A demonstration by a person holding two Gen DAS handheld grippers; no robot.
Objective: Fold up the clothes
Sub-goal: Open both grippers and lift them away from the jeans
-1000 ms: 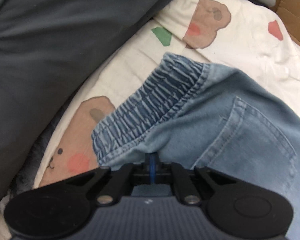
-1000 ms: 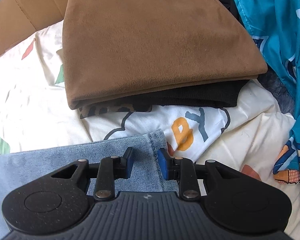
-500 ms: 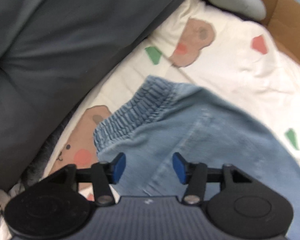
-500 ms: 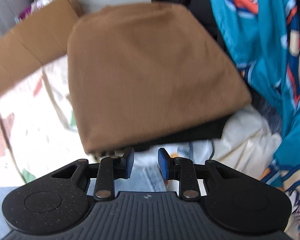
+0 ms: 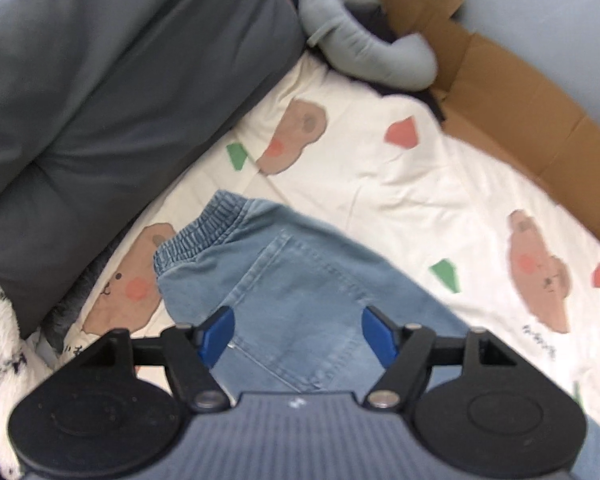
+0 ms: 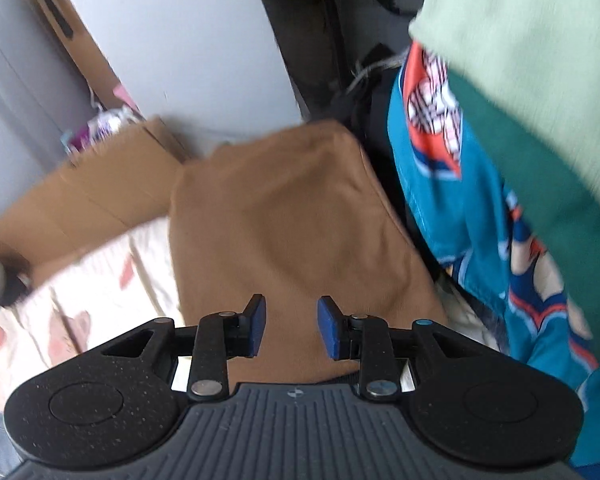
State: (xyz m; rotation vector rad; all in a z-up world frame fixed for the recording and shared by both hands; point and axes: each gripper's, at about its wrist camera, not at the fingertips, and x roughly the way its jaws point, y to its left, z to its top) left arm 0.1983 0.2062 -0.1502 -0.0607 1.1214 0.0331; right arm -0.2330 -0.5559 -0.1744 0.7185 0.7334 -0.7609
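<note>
Right view motion-blurred; lower end of jeans (image 5: 300,292) cut off behind left tool (image 5: 298,338) body. Small dark script on bedsheet (image 5: 420,184) near a bear print, too small to read; no other legible labels. Jeans lying on cream bear-print bedsheet, elastic waistband toward grey duvet (image 5: 100,80), back pocket facing up. Left tool jaws opening, spread wide above the denim, pads clear of it, nothing gripped. Right tool (image 6: 290,330) jaws opening, partly apart, empty, hovering over folded brown garment (image 6: 292,220). Teal printed garment (image 6: 480,220) at right, green fabric (image 6: 540,80) cut by frame edge. Cardboard box (image 5: 520,120) and grey neck pillow (image 5: 364,56) past bedsheet edge.
</note>
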